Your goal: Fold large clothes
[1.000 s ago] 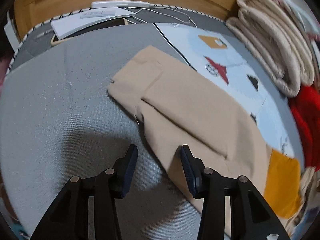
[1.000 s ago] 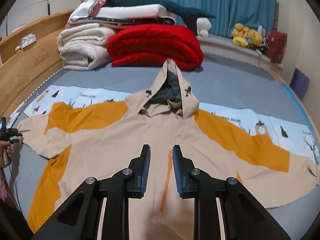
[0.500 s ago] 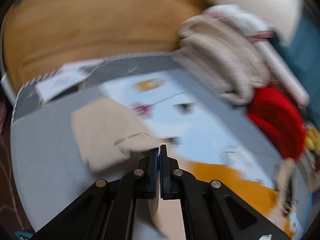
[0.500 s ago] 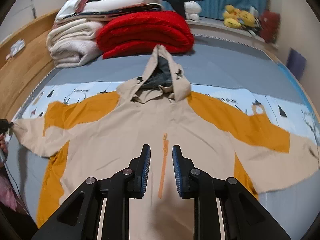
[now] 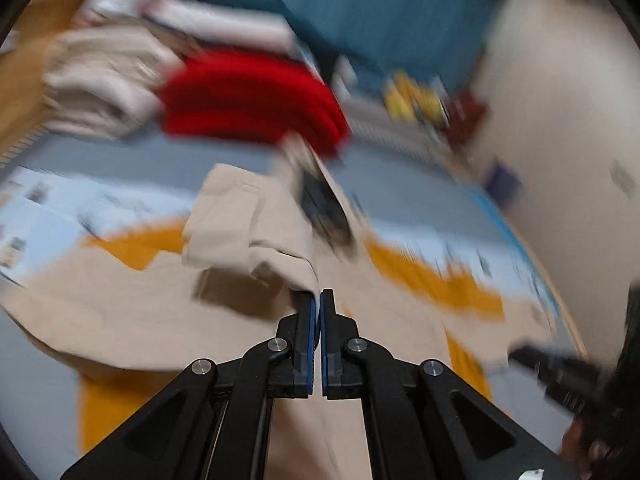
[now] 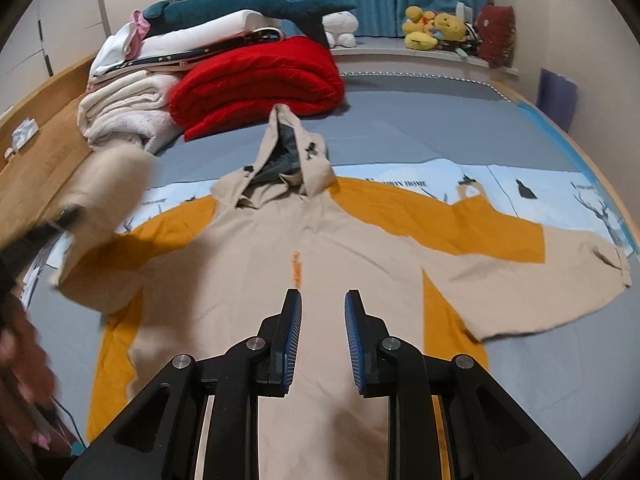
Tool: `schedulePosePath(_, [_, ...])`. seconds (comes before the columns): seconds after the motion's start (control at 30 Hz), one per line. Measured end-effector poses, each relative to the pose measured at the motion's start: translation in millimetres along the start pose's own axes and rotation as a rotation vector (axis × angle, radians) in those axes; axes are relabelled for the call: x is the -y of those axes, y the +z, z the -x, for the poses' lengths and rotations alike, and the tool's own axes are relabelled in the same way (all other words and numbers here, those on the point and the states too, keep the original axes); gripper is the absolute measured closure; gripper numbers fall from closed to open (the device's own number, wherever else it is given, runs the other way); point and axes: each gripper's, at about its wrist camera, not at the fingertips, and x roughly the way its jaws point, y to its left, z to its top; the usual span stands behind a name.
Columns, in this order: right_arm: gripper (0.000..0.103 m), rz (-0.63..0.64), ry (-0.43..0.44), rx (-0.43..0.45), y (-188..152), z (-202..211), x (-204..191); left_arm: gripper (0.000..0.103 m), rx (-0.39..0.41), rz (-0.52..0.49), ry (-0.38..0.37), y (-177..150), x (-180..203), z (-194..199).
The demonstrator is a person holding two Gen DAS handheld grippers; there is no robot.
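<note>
Lengthwise, jacket (image 6: 320, 260), hood (image 6: 294, 148) far end.

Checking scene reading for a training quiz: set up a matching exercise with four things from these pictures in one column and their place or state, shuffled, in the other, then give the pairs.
Things:
1. left gripper
2. right gripper
3. red blanket
4. yellow plush toys

Place or state:
A. on the ledge by the blue curtain
B. folded on the bed beyond the hood
C. shut on the beige sleeve
D. open above the jacket's front

Pairs: 1-C, 2-D, 3-B, 4-A
</note>
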Motion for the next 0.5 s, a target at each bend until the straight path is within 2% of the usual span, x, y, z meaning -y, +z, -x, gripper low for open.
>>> schedulePosePath(0.07, [0.079, -0.02, -0.008, -0.017, -6.2, -4.3, 7.0, 0.094, -0.159, -0.008, -0.018, -13.5, 5.9, -32.2])
schedulePosePath(0.13, [0.079, -0.045, -0.008, -0.039, -9.1, -12.1, 12.2, 0.089, -0.201, 0.028, -0.013, -15.8, -3.1, -35.4])
schedulePosePath(0.23, [0.079, -0.066, -0.008, -0.05, -8.5, -22.2, 14.7, 0.076, -0.152, 0.099, -0.021, -5.2, -24.9, -14.9])
schedulePosePath(0.3, [0.079, -0.068, 0.003, -0.047, -6.9, -27.4, 10.9, 0.075, -0.105, 0.131, -0.003, 2.1, -46.9, 2.6])
schedulePosePath(0.37, [0.08, -0.08, 0.014, -0.045, -4.7, -35.8, 4.8, 0.075, -0.073, 0.131, 0.061, 5.3, -65.6, 4.9])
schedulePosePath(0.4, [0.08, -0.094, 0.033, -0.049, -4.3, -40.8, 1.9, 0.075, -0.055, 0.12, 0.119, 7.2, -74.6, 8.7])
schedulePosePath(0.5, [0.08, -0.158, 0.102, -0.117, -7.9, -64.2, -4.8, 0.075, -0.044, 0.129, 0.224, 13.3, -95.4, 4.9])
